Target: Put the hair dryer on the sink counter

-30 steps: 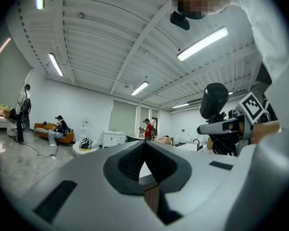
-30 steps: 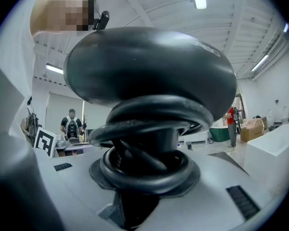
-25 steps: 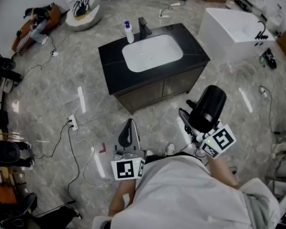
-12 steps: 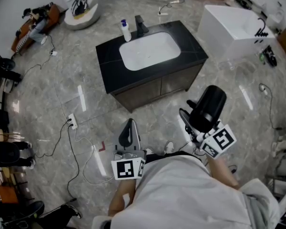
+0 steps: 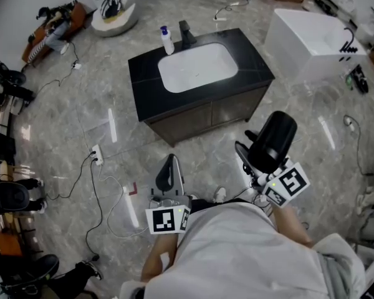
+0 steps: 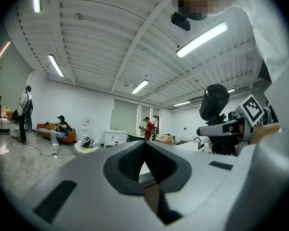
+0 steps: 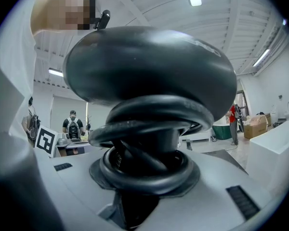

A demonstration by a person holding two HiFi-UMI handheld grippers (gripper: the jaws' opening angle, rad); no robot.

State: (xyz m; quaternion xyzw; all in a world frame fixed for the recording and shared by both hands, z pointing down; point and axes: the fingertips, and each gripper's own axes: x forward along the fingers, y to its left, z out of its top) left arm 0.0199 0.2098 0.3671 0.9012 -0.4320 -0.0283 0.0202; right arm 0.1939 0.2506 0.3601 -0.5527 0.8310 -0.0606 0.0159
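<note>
Head cam is looking steeply down at the floor [image 5: 62, 123]; gripper cams are pointing level along their jaws, all three catching the hair dryer [image 5: 273, 139], right closest.

Count — 2 tongs: left tongs [image 5: 169, 163], right tongs [image 5: 248, 152]. 1 hair dryer [image 5: 274, 137]. 1 table [image 5: 146, 83] carrying 1 basin [image 5: 198, 67], 1 faucet [image 5: 187, 35], 1 pump bottle [image 5: 167, 42]. Floor — 1 white tub [image 5: 306, 37], 1 power strip [image 5: 97, 157].
</note>
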